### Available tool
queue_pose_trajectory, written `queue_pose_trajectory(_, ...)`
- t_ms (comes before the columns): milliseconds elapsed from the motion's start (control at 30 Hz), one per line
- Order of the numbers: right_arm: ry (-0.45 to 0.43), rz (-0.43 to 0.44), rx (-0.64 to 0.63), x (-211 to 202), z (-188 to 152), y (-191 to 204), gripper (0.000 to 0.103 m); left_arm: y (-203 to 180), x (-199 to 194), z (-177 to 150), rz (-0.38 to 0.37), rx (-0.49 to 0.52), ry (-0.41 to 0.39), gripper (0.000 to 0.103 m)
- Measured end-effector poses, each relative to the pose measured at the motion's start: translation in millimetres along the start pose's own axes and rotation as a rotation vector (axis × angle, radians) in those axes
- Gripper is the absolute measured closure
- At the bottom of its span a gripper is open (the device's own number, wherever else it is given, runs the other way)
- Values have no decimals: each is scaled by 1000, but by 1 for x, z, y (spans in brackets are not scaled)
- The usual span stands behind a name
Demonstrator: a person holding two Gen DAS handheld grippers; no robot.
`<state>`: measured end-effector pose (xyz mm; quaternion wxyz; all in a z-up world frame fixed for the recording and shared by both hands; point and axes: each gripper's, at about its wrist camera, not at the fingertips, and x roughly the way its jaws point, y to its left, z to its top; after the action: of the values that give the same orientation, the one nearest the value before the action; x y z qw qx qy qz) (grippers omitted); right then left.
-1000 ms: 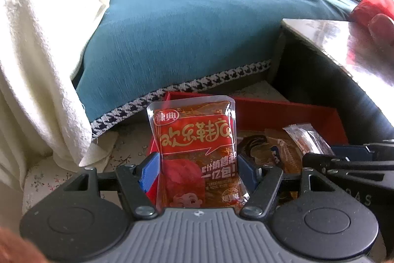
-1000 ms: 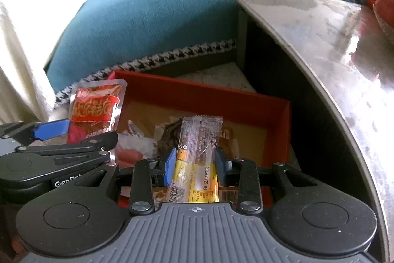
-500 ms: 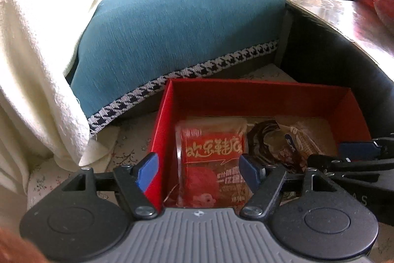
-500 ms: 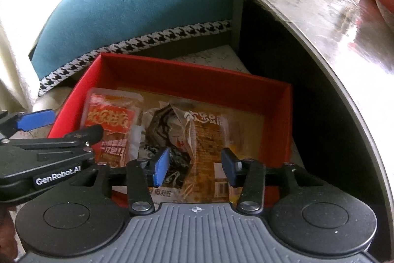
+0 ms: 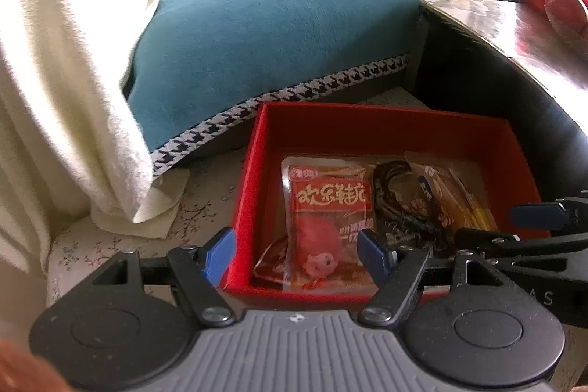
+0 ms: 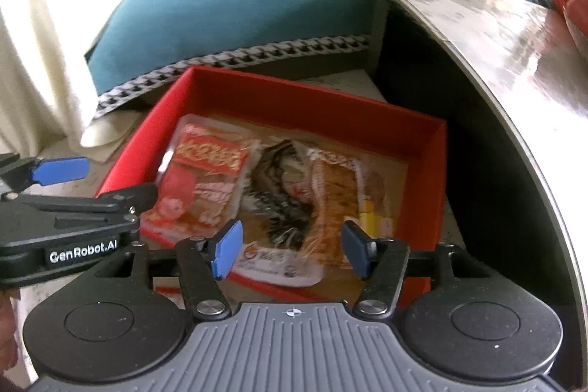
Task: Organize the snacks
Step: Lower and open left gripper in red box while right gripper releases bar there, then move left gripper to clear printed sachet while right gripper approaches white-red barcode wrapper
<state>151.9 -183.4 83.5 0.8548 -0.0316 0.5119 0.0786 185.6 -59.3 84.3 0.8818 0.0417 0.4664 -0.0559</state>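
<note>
Both packets have just been let go into the red box (image 5: 253, 171). The left gripper (image 5: 296, 254) hangs open over the red snack packet (image 5: 327, 208) at the box's 9 o'clock side; the right gripper (image 6: 290, 250), jaws just widened, is empty above the yellow-ended packet (image 6: 338, 197) toward 3 o'clock. This pair looks stowed.

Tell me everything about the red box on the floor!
The red box is an open, shallow tray with no lid, seemingly cardboard, red walls and a brownish bottom. It sits flat on the flowery floor covering, between the teal sofa and the dark table. Snack packets lie inside, including a red pouch with a cartoon face.
</note>
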Motion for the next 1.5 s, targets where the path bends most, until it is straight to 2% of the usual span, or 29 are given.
queue_pose_trajectory(200, 15, 11, -15, -7, -6, 15, 26, 21, -12, -10, 1, -44, 9, 37)
queue_pose_trajectory(433, 26, 54, -88, -17, -19, 46, 18, 40, -19, -28, 23, -42, 34, 37)
queue_pose_trajectory(667, 79, 87, -150, -16, -45, 77, 17, 60, -29, -57, 35, -48, 61, 37)
queue_pose_trajectory(833, 120, 105, -157, -8, -59, 89, 17, 72, -26, -81, 25, -80, 115, 36)
queue_pose_trajectory(967, 161, 105, -185, 5, -71, 100, 17, 79, -15, -93, -12, -129, 182, 36)
queue_pose_trajectory(1200, 204, 92, -167, 31, -78, 101, 26, 92, -9, -93, -48, -244, 220, 36)
queue_pose_trajectory(1300, 220, 74, -167, 41, -81, 101, 27, 93, -8, -92, -49, -242, 219, 36)
queue_pose_trajectory(1400, 227, 40, -179, 50, -85, 100, 26, 92, -8, -93, -53, -228, 224, 36)
queue_pose_trajectory(1500, 247, 78, -139, 52, -85, 90, 19, 93, -6, -93, -56, -228, 229, 36)
